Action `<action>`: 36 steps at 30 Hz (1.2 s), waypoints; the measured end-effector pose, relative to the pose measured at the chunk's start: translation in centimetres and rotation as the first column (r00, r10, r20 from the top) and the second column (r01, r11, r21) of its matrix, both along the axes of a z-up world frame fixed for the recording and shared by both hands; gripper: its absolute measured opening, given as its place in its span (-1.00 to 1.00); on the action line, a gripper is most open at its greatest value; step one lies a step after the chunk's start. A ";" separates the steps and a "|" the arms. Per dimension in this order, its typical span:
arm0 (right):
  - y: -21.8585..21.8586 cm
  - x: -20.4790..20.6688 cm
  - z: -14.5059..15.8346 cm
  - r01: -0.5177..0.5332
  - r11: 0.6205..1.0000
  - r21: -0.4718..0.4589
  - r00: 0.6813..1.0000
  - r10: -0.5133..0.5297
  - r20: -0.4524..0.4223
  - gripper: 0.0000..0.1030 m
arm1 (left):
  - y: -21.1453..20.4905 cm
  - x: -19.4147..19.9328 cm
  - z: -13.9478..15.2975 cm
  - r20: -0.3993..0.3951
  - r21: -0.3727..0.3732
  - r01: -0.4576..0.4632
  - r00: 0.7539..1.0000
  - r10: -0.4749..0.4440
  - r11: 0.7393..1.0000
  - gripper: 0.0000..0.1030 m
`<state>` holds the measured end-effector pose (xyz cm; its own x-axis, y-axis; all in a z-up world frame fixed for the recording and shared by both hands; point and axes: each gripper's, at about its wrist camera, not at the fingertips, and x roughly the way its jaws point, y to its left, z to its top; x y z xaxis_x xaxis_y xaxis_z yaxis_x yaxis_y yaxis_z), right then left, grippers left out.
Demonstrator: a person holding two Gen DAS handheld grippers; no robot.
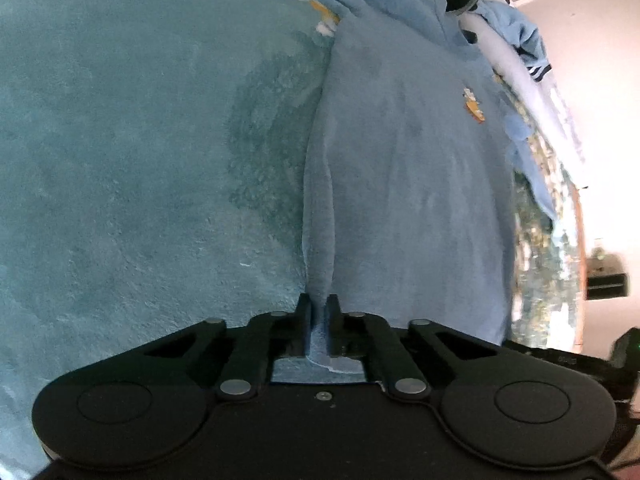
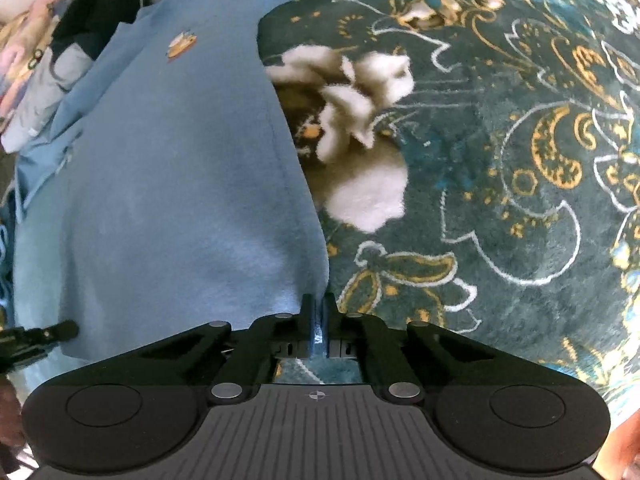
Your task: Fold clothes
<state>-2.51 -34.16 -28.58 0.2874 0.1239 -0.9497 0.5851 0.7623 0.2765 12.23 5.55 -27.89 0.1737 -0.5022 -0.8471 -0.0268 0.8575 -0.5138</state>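
A light blue sweatshirt (image 1: 412, 168) with a small orange and white chest emblem (image 1: 473, 105) lies spread flat. My left gripper (image 1: 319, 305) is shut on its left bottom edge, with a fold of cloth pinched between the fingers. In the right wrist view the same sweatshirt (image 2: 168, 168) fills the left half, its emblem (image 2: 181, 44) at the upper left. My right gripper (image 2: 319, 303) is shut on its right bottom edge. The tip of the left gripper (image 2: 60, 330) shows at the left edge of that view.
The sweatshirt rests on a plain teal plush blanket (image 1: 132, 152) on one side and a dark teal blanket with gold and white flowers (image 2: 500, 152) on the other. More clothes are piled beyond the collar (image 1: 524, 40), also in the right wrist view (image 2: 48, 60). A wall (image 1: 600, 80) stands at the right.
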 end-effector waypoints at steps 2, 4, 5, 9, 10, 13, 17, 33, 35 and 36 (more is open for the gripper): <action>-0.1 0.1 0.2 -0.009 1.000 -0.003 1.000 0.009 -0.005 -0.96 | -0.6 -0.3 0.7 0.019 0.036 0.003 1.000 -0.003 0.999 -0.98; -0.1 0.2 0.4 -0.019 1.000 -0.006 1.000 0.019 -0.010 -0.97 | -0.9 -0.7 1.4 0.019 0.058 -0.015 1.000 0.014 0.998 -0.98; -0.1 0.2 0.6 -0.035 0.999 -0.007 0.999 0.035 -0.009 -0.97 | -0.9 -1.0 1.6 0.015 0.064 -0.027 1.000 0.026 0.998 -0.98; -0.5 -0.3 1.4 -0.071 0.997 -0.017 0.997 0.071 -0.014 -0.97 | -1.1 -2.4 2.2 -0.005 0.063 -0.040 0.999 0.040 0.997 -0.98; -0.8 -0.5 1.6 -0.076 0.997 -0.021 0.997 0.076 -0.016 -0.97 | -1.4 -2.8 2.3 -0.009 0.062 -0.038 0.999 0.038 0.997 -0.98; -1.5 -1.3 2.0 -0.081 0.996 -0.035 0.996 0.080 -0.028 -0.97 | -1.9 -4.2 2.6 -0.032 0.042 -0.040 0.999 0.041 0.998 -0.98; -2.5 -2.9 1.9 -0.077 0.996 -0.046 0.996 0.075 -0.057 -0.97 | -2.9 -6.5 2.0 -0.078 0.032 -0.049 0.996 0.051 0.998 -0.98; -2.2 -3.2 0.4 -0.092 0.992 -0.086 0.992 0.084 -0.090 -0.91 | -2.9 -7.3 2.5 -0.039 0.042 0.000 0.999 0.002 0.999 -0.75; -2.0 -2.8 2.0 -0.101 0.986 -0.136 0.994 0.095 -0.053 -0.78 | -1.7 -6.8 4.0 0.010 0.059 0.005 1.000 -0.006 0.998 -0.63; -1.9 -2.6 2.7 -0.105 0.981 -0.161 0.994 0.101 -0.035 -0.73 | -1.0 -6.3 4.8 0.039 0.070 -0.004 0.999 0.001 0.998 -0.55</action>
<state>-5.08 -36.09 -25.84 0.2559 -0.0051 -0.9667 0.5068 0.8523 0.1297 5.90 4.51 -23.11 0.2082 -0.4412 -0.8729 -0.0105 0.8914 -0.4531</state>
